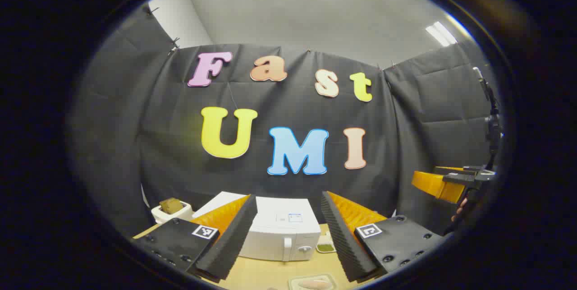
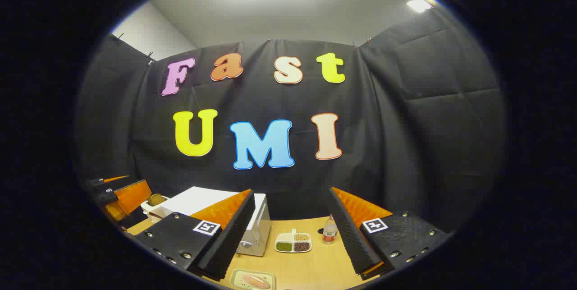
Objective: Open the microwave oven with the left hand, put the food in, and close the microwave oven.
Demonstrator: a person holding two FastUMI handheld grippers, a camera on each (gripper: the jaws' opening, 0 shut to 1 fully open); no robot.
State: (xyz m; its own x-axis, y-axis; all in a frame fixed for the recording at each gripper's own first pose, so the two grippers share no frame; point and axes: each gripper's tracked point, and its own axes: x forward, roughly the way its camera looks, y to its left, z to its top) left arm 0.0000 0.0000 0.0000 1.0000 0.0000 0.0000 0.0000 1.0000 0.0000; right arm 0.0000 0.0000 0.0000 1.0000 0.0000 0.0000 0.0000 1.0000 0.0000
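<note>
A white microwave oven stands on the wooden table with its door closed and a vertical handle on the front. My left gripper is open, held above the table in front of the oven with nothing between its fingers. A pale tray with food lies on the table near the front edge. In the right gripper view the microwave oven sits to the left, the food tray lies low in front, and my right gripper is open and empty. The other gripper hangs at the far right in the left gripper view.
A white toaster with bread stands left of the oven. A divided dish of grains and a small bottle sit on the table right of the oven. Black cloth walls enclose the booth on three sides.
</note>
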